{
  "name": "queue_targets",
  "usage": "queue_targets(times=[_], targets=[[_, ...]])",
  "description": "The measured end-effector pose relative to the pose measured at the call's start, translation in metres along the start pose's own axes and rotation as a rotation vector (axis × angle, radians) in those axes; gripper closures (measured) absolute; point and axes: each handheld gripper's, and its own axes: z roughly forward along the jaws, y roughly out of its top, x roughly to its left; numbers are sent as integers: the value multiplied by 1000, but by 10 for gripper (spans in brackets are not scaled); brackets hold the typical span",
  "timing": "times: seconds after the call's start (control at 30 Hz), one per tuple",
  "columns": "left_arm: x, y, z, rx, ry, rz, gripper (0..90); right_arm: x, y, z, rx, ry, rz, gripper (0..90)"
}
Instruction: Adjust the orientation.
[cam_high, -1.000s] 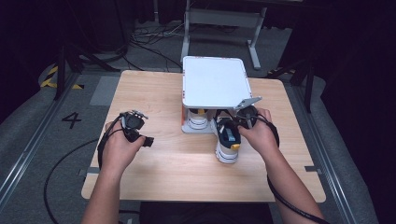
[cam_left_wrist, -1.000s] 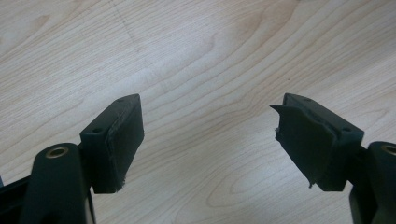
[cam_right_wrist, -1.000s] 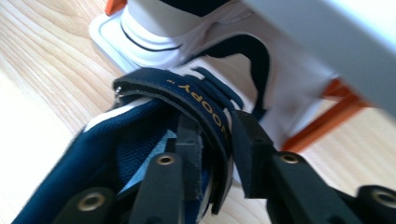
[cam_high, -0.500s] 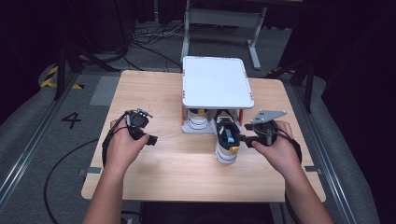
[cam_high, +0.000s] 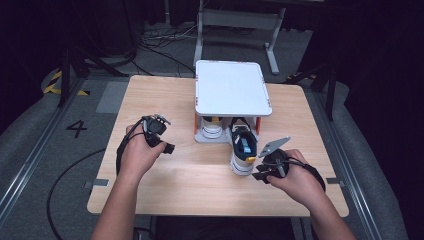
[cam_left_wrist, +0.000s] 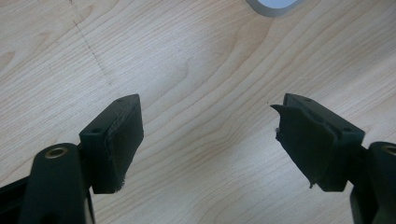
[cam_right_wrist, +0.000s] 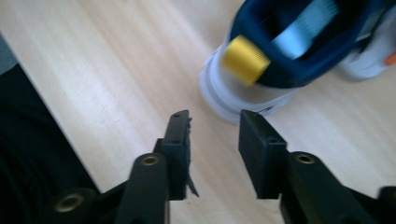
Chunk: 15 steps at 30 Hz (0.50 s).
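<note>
White and blue shoe (cam_high: 242, 152): mid-table, toe under the white rack (cam_high: 231, 92). Right gripper (cam_right_wrist: 212, 140): jaws slightly parted, empty, just beside its heel. Left gripper (cam_left_wrist: 208, 140): spread wide, empty, toward the left edge.

The person is showing bare forearms with no sleeves, and each hand is carrying a black two-jaw tool. The left gripper (cam_left_wrist: 210, 140) is showing two blocky black jaws with small screw holes and brass-coloured rivets at the base, and its right pad is looking torn at the edge; a black cable is looping from it. The right gripper (cam_right_wrist: 214, 140) is wearing a grey three-cornered plate (cam_high: 273, 146) on top, and its left pad is also fraying.
</note>
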Motion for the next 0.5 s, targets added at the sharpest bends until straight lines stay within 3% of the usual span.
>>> queue_targets(times=[0.27,0.4,0.5], targets=[[1,-4,-3,-11,3,-11,229,0,4,24,48,36,-26,834],[3,-7,-4,-3,8,-16,229,-5,5,36,73,29,-30,840],[3,-9,-5,-3,10,-19,229,-10,7,41,61,-3,-40,838]])
